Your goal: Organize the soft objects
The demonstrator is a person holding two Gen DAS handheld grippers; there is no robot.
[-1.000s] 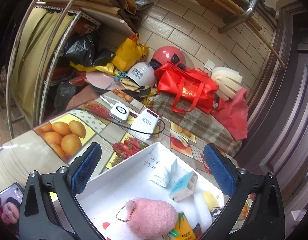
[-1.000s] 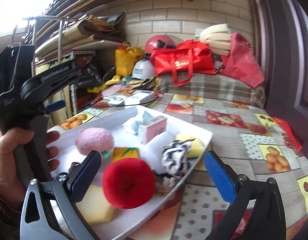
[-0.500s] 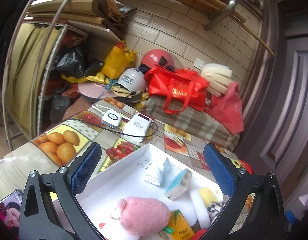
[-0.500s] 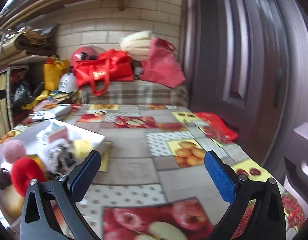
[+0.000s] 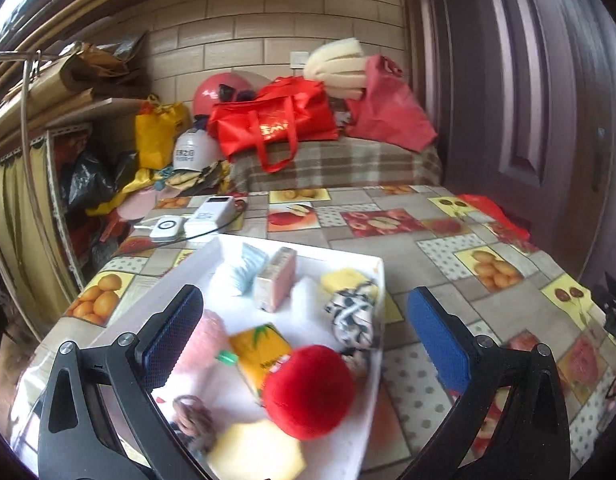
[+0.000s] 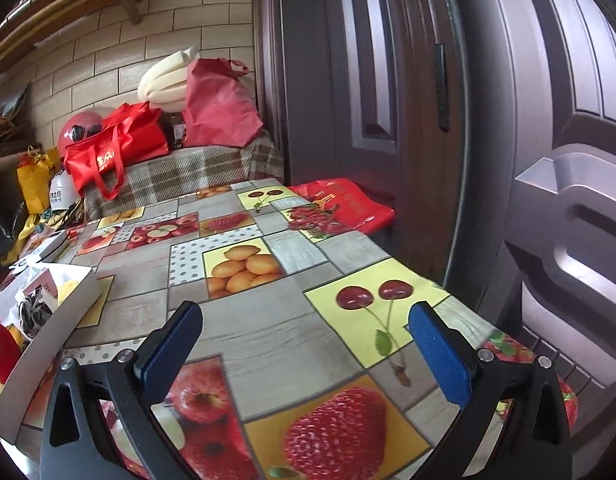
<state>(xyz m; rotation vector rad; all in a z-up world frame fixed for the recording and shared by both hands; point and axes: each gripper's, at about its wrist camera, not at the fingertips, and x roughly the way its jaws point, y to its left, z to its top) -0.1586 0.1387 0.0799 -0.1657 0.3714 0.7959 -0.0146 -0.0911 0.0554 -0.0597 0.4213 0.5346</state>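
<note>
Left tongs (image 5: 304, 332) are held apart, empty, over the white tray (image 5: 378, 280); red plush ball (image 5: 308, 392) is seen between them. Right tongs (image 6: 304, 340) are held apart above bare counter (image 6: 268, 320).

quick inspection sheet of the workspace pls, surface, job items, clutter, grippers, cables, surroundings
surface: fruit-print tablecloth, bare on its right part
job's things: white tray holding red plush ball, pink pompom, striped cloth, yellow sponge, juice carton
clutter: power bank and white puck behind the tray
grippers: left gripper open over the tray; right gripper open over bare cloth
cables: cable by the power bank
surroundings: brick wall, red bag, door
</note>
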